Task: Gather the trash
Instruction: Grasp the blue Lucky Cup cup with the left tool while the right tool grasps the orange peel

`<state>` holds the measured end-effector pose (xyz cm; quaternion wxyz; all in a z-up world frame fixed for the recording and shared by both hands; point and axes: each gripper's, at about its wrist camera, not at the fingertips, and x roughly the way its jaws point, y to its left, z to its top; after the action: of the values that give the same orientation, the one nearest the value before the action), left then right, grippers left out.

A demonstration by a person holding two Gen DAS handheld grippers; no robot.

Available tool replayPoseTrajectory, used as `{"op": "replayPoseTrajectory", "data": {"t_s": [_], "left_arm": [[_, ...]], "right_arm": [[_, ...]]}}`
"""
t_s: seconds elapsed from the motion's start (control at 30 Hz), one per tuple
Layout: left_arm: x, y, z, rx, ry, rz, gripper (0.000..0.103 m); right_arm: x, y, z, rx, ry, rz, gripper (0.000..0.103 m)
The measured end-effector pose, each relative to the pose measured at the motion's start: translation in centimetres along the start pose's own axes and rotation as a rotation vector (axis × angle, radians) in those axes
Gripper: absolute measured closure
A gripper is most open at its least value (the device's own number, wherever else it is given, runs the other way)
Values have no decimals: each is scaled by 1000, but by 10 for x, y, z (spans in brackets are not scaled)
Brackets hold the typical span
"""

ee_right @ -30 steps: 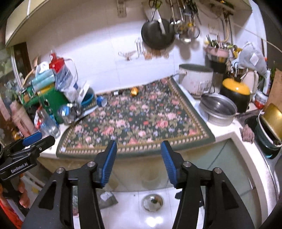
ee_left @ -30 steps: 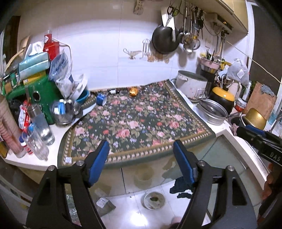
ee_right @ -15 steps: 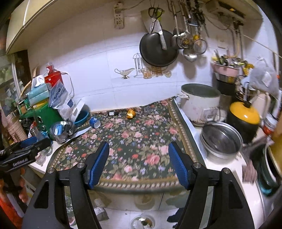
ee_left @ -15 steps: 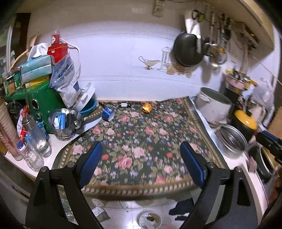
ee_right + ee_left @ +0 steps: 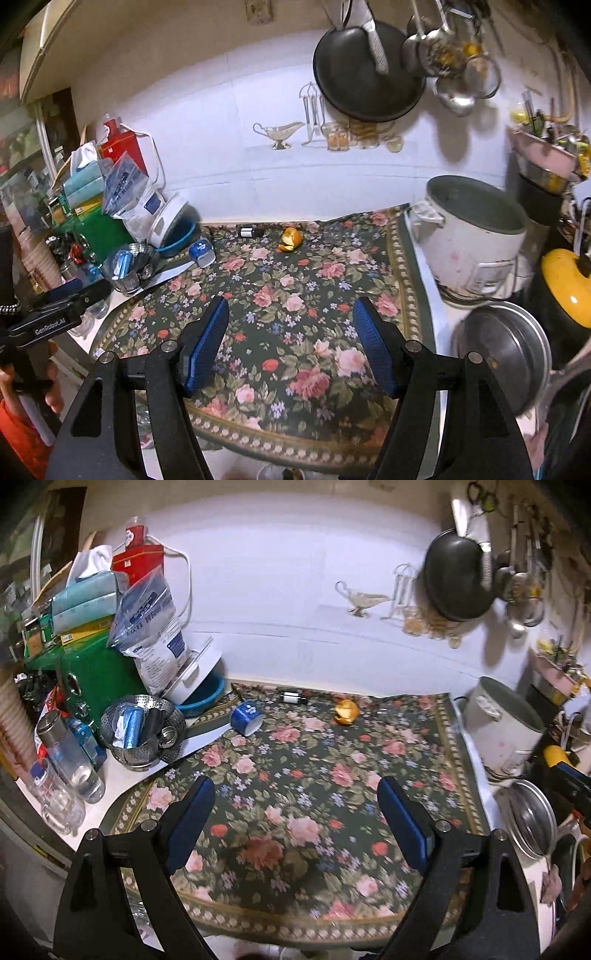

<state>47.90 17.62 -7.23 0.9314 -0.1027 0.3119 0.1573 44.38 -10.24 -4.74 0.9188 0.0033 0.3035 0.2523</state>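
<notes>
- Left gripper [image 5: 295, 821]: jaws wide apart, nothing btwn them, hanging over the near part of the floral cloth [image 5: 314, 775] on the worktop [image 5: 122, 779]. Jaws have just been opening a bit more, w/ no object in the gap. Likely pre-opened so it can drop straight onto an item.
- Right gripper [image 5: 290, 345]: also released & empty, narrower gap than the left; jaws have just been opening too. Sits over the cloth's near half, beside the other gripper.
- Trash candidates all lie well ahead of both grippers, along the far edge of the cloth by the tiled wall:
  - orange peel [image 5: 346, 712] – ahead, slightly right of the left gripper's centre line; roughly dead ahead of the right one.
  - blue paper cup [image 5: 246, 718], tipped on its side – ahead & left, just beside the steel basket [image 5: 142, 734].
  - small dark bottle [image 5: 293, 696] lying flat – farthest back, near the wall.
  - crumpled clear wrapper [image 5: 334, 232] – ahead-right of the right gripper, near the rice cooker [image 5: 472, 236]; hard to make out.
- Judgement: approach stage, nothing collected yet. Two grippers side by side prob. means one item each: cup for left, peel for right.
- No bin visible, so drop-off spot can't be told.
</notes>
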Motion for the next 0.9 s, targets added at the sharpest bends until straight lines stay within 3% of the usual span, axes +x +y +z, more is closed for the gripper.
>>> {"op": "replayPoseTrajectory", "data": {"t_s": [0.23,0.4,0.67,0.9], "left_arm": [[76,30,32,-11,46,-9,14],[153,60,62,24,91,-54,14],[263,106,80,2,193,-67,14],[318,120,77,-19,261,-114,14]], "right_arm": [[59,0,23,24,36,12,37],[121,2,40,88,87,-35,37],[268,-4,69,223,187,-44,37],[380,-12,85,327,253,-40,39]]}}
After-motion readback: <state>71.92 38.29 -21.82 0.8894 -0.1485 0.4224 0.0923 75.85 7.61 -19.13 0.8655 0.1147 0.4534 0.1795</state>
